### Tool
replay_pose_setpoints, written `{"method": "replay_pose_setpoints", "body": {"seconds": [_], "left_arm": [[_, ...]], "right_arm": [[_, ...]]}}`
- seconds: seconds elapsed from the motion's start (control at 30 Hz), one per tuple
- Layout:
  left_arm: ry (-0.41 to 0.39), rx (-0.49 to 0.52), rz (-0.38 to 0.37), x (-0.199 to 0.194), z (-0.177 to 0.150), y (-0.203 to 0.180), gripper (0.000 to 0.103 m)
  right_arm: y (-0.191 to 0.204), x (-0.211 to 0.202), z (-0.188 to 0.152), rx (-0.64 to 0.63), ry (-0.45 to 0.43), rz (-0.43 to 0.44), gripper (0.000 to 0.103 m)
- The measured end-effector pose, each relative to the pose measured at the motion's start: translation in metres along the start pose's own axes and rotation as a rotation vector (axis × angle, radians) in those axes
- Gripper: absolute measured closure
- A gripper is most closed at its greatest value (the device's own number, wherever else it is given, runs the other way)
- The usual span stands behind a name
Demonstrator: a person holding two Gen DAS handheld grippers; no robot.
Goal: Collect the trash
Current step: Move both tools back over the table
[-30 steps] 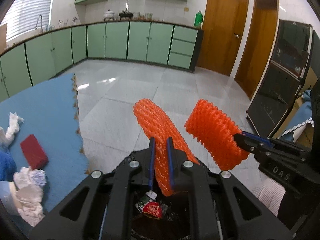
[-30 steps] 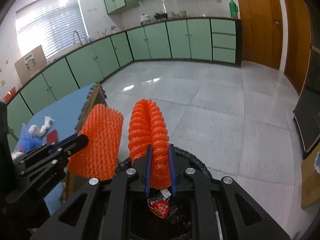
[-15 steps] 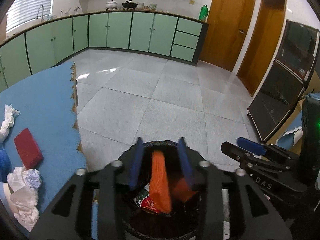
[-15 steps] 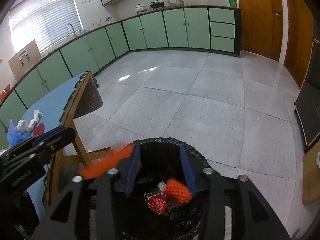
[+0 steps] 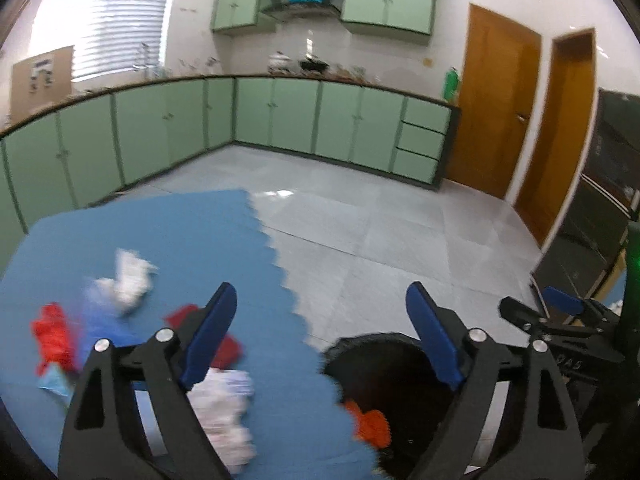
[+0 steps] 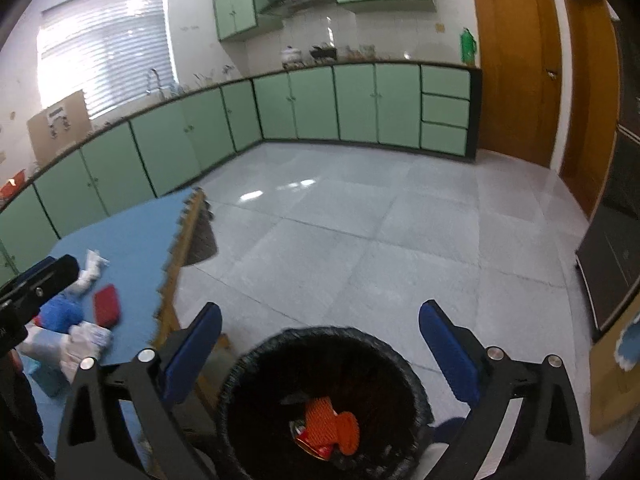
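Lying in the black bin point(image 6: 236, 376), two orange foam nets point(image 6: 332, 424) are seen — both tools, left point(image 5: 322, 340) and right point(image 6: 320, 354), just spread wide, nothing between the jaws.

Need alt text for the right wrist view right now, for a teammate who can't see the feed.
The right gripper hangs open and empty above a black-lined trash bin holding orange foam netting and a red wrapper. To its left, a blue-covered table holds more trash; green cabinets line the far walls.

Green cabinets point(image 6: 352, 104) line white walls, grey tiled floor point(image 6: 360, 240), wooden doors point(image 6: 516, 64), bright blinded window point(image 6: 108, 44).
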State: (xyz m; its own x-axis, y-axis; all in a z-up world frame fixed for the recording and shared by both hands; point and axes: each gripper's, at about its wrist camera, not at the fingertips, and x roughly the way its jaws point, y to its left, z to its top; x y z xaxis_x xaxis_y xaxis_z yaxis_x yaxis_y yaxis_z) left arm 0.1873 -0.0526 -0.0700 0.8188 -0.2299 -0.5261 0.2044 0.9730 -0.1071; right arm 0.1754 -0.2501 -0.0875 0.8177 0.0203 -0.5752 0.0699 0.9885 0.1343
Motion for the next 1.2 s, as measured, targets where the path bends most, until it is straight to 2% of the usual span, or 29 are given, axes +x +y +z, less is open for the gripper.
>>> {"method": "replay_pose_setpoints", "body": {"seconds": [0.3,0.4,0.6,0.8,1.2], "left_arm": [[-0.064,-0.076,0.173,-0.061,0.006,0.069,0.015],[-0.074,-0.084,0.251,-0.08,0.001,0.093,0.015],[-0.055,-0.113,0.345,-0.097,-0.016,0.125,0.015],[-0.024,-0.137,0.354,-0.105,-0.036,0.133,0.015],[0.004,-0.149,0.33,-0.094,-0.079,0.116,0.015]], "right_arm": [[0.076,-0.009,0.01,-0.077,-0.022,0.152,0.006],[0.098,-0.008,0.008,-0.109,-0.021,0.176,0.006],[0.134,-0.01,-0.002,-0.15,-0.023,0.211,0.006],[0.149,-0.009,-0.013,-0.152,-0.018,0.227,0.006],[0.155,-0.018,-0.038,-0.155,-0.02,0.25,0.006]]}}
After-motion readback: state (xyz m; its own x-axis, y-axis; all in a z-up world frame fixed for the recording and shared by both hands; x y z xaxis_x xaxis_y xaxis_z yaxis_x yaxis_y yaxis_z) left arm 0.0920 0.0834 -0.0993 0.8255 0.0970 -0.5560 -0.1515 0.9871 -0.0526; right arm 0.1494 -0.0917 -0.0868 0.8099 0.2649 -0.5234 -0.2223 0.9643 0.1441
